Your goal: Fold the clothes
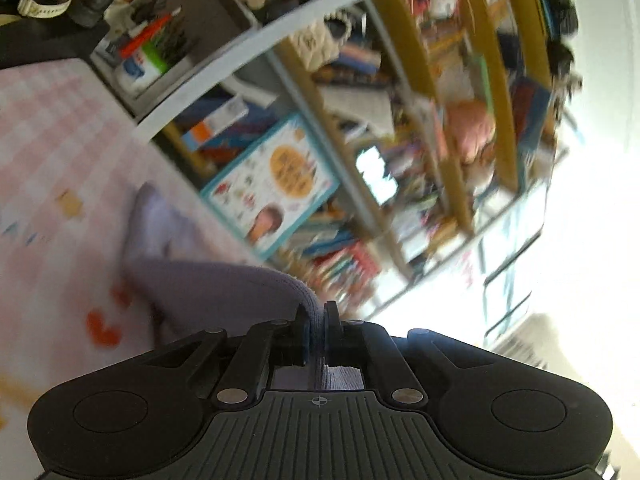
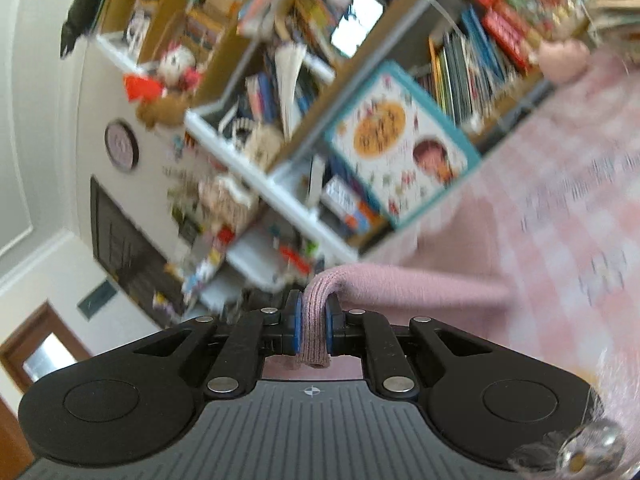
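A pale pink-lilac knit garment (image 1: 208,284) lies partly on a pink checked bed cover (image 1: 52,152) and rises to my left gripper (image 1: 317,320), which is shut on a ribbed edge of it. In the right wrist view the same garment (image 2: 416,288) stretches off to the right over the checked cover (image 2: 560,208). My right gripper (image 2: 314,320) is shut on another ribbed edge, which folds over between the blue pads (image 2: 297,322). Both views are tilted and blurred.
A crowded bookshelf (image 1: 360,128) with books and toys stands beyond the bed, a large teal-framed picture book (image 2: 400,144) leaning against it. A white shelf board (image 2: 260,188) juts out. A wall and a wooden door (image 2: 36,356) lie at the left.
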`<state>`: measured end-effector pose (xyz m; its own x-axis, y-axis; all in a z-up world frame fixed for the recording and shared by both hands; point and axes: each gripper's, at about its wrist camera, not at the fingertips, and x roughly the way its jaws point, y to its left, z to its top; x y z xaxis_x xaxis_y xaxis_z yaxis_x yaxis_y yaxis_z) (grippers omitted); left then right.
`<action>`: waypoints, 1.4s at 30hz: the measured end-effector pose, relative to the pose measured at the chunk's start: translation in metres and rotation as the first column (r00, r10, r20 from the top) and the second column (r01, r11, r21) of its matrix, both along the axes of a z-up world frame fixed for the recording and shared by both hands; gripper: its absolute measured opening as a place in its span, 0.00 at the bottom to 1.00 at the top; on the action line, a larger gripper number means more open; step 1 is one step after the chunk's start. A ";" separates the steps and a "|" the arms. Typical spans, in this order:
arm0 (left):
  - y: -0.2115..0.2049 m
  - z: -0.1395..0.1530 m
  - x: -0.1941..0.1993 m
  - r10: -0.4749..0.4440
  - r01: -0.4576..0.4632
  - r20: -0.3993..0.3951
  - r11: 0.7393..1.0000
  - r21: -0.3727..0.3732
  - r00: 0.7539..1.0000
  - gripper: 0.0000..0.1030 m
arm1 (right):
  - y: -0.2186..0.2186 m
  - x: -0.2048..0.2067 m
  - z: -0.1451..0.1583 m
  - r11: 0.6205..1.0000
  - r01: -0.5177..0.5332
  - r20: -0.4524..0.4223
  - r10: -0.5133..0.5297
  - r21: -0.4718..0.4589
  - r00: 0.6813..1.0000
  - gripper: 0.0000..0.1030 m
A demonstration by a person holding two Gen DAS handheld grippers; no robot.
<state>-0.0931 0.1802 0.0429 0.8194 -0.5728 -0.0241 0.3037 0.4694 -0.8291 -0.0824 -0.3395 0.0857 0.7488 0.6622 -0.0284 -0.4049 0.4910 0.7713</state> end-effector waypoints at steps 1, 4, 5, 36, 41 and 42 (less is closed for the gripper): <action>0.002 0.002 0.008 0.024 -0.024 -0.001 1.000 -0.005 1.000 0.04 | 0.000 0.010 0.003 1.000 0.016 0.004 -0.016 0.018 1.000 0.10; 0.008 0.006 0.032 0.092 -0.092 -0.023 0.996 0.010 0.995 0.04 | 0.002 0.044 0.008 0.998 0.041 -0.009 -0.041 0.041 0.999 0.10; 0.008 0.007 0.043 0.098 -0.098 -0.028 0.995 0.020 0.995 0.04 | 0.005 0.054 0.010 0.998 0.050 -0.017 -0.049 0.028 0.999 0.10; 0.029 -0.033 0.161 0.237 -0.168 -0.192 0.934 0.316 0.952 0.48 | 0.023 0.208 -0.055 0.966 0.109 -0.205 -0.158 -0.233 0.966 0.47; 0.000 -0.013 0.161 0.203 -0.126 -0.060 0.787 0.604 0.977 0.48 | 0.044 0.205 -0.030 0.827 0.120 -0.020 -0.156 -0.550 0.987 0.50; -0.008 -0.011 0.163 0.190 -0.116 -0.045 0.754 0.647 0.981 0.48 | 0.052 0.204 -0.028 0.788 0.112 0.015 -0.129 -0.605 0.992 0.50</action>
<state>0.0699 0.1722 0.0315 0.8664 -0.2605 -0.4260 0.1126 0.9331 -0.3416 0.1219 -0.2878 0.0578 0.8145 0.4086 -0.4118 -0.2961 0.9032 0.3107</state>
